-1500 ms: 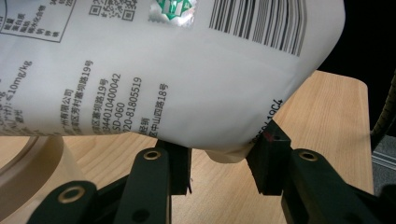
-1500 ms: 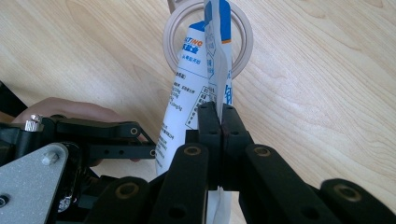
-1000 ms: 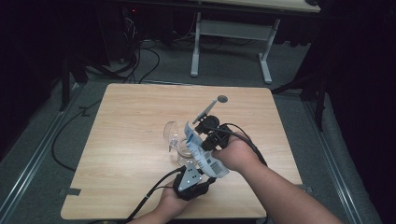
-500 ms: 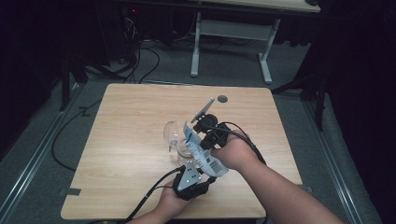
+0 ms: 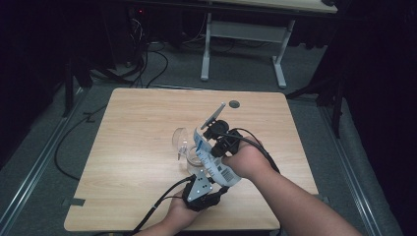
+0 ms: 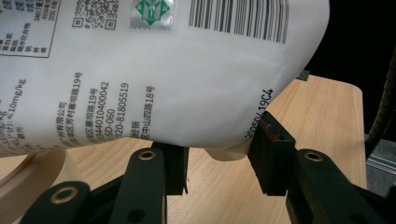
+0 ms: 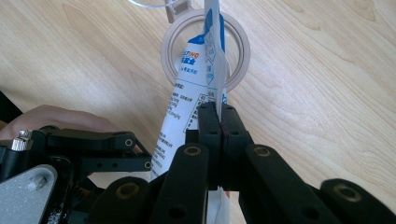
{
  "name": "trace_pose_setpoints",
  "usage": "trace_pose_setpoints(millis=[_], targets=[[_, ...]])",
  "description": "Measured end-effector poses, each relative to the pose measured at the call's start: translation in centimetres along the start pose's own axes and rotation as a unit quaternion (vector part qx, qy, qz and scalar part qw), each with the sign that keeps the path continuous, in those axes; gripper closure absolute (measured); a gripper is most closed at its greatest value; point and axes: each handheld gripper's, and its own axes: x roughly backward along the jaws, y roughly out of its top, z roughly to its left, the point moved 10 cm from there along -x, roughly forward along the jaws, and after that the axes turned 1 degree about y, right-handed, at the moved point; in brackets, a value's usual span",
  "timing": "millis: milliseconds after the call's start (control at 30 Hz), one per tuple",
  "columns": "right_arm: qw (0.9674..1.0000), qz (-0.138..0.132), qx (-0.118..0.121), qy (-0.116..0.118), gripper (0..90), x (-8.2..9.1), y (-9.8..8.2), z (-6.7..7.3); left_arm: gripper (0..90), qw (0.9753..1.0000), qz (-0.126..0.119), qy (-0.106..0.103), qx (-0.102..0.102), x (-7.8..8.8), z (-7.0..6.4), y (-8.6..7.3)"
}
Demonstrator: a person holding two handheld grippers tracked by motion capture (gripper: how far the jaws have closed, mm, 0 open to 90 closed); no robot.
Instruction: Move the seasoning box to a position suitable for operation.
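Wooden counter under dim light: right gripper clenched on white pouch, held tilted over round jar; left gripper, jaws just widening, loosely straddles pouch's bottom corner.

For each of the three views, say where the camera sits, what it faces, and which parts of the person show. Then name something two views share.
High view: above the person's side, facing forward and down on the table; both forearms, left gripper, right gripper.
Left gripper view: on that gripper, facing the pouch between its parted jaws.
Right gripper view: on that gripper, facing down at the jar; jaws clamp the pouch edge.
Shared: the pouch appears in both gripper views.
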Motion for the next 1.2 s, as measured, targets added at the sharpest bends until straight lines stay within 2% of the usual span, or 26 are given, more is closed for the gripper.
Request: trace_pose_setpoints(millis=[400, 933, 1067, 1100, 1200], targets=[[1.0, -0.005, -0.006, 0.002, 90.0, -0.01, 0.43, -0.22, 61.3, 1.0, 0.002, 0.0, 0.002, -0.11, 0.47, 0.17], [1.0, 0.002, -0.003, 0.009, 90.0, -0.11, 0.3, -0.11, 61.6, 1.0, 0.002, -0.003, -0.001, -0.15, 0.2, 0.16], [0.9997, 0.008, -0.016, 0.015, 90.0, -0.03, 0.2, 0.01, 61.6, 1.0, 0.002, -0.004, -0.001, -0.14, 0.16, 0.2], [0.9998, 0.006, -0.007, 0.016, 90.0, -0.05, 0.29, -0.12, 61.6, 1.0, 0.001, -0.003, -0.001, -0.13, 0.18, 0.22], [0.9998, 0.008, -0.006, 0.016, 90.0, 0.01, 0.36, -0.12, 61.7, 1.0, -0.001, -0.003, 0.001, -0.12, 0.25, 0.28]])
